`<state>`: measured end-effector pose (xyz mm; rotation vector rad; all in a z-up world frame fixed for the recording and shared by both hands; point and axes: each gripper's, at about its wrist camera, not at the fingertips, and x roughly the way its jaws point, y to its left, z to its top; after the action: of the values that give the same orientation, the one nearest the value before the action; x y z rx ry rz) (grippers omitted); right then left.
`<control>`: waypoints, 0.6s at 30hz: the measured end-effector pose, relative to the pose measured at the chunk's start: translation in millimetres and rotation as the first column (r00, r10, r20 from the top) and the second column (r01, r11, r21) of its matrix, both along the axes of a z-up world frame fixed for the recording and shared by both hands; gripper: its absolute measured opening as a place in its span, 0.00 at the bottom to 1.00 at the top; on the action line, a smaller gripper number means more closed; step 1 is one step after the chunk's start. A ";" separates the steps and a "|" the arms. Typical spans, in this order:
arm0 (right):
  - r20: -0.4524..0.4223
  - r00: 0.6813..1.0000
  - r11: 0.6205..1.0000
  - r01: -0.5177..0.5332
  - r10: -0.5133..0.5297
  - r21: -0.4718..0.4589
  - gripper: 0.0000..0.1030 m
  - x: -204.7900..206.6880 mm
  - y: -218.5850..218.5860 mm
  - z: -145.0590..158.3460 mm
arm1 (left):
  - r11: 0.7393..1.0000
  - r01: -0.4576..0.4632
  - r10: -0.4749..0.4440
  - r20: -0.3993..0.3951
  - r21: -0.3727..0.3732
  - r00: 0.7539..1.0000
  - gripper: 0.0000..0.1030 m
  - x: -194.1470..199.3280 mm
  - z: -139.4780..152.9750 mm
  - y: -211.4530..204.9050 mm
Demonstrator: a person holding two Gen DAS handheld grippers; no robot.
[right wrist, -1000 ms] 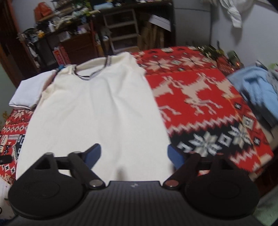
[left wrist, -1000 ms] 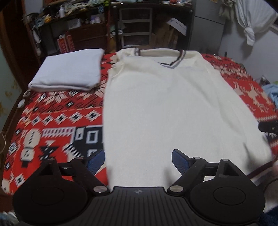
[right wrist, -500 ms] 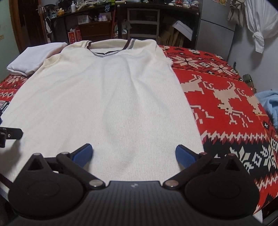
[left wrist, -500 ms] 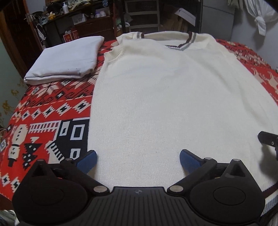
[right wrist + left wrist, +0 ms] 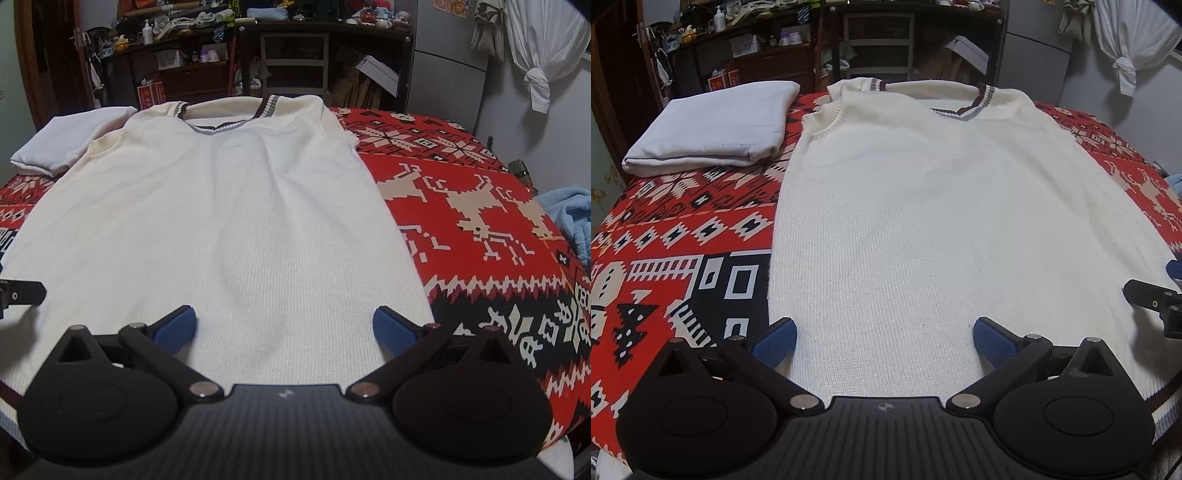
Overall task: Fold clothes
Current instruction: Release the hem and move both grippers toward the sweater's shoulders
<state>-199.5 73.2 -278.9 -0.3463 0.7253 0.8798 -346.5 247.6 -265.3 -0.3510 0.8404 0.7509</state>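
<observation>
A cream knitted vest (image 5: 923, 206) (image 5: 221, 221) with a grey and maroon V-neck lies spread flat on the bed, collar at the far end. My left gripper (image 5: 884, 338) hovers low over its near left part, jaws wide open with only flat knit between the blue pads. My right gripper (image 5: 282, 328) stands open the same way over the near right part, close to the vest's right edge. A finger of the right gripper (image 5: 1148, 297) shows at the right edge of the left wrist view. The near striped hem (image 5: 1163, 413) peeks out beside the gripper body.
A folded white garment (image 5: 713, 125) lies at the far left of the bed. The red, white and black patterned blanket (image 5: 480, 221) covers the bed. A light blue cloth (image 5: 569, 218) sits at the right edge. Cluttered dark shelves (image 5: 879, 48) stand behind the bed.
Both grippers have sunk closer to the vest and their jaws have opened wider. The right wrist view has rolled level, and the vest now fills more of each view.
</observation>
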 end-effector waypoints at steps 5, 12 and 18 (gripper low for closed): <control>-0.003 1.000 1.000 -0.006 0.006 -0.010 1.00 1.6 2.8 0.4 | 0.999 0.018 -0.019 0.034 0.026 0.999 1.00 -4.8 -2.9 -1.9; -0.044 0.999 0.999 -0.033 0.032 -0.027 0.95 8.7 4.3 5.8 | 0.998 0.066 -0.066 0.032 0.006 0.997 0.93 -7.4 4.9 11.0; -0.062 0.998 0.992 0.032 -0.024 0.122 0.75 43.4 -12.7 42.0 | 1.000 -0.004 0.008 0.153 -0.024 0.988 0.84 -24.5 34.6 46.5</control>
<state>-156.1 60.6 -236.9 -0.2003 0.7261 0.9069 -371.0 294.1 -230.7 -0.4267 0.7042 0.7109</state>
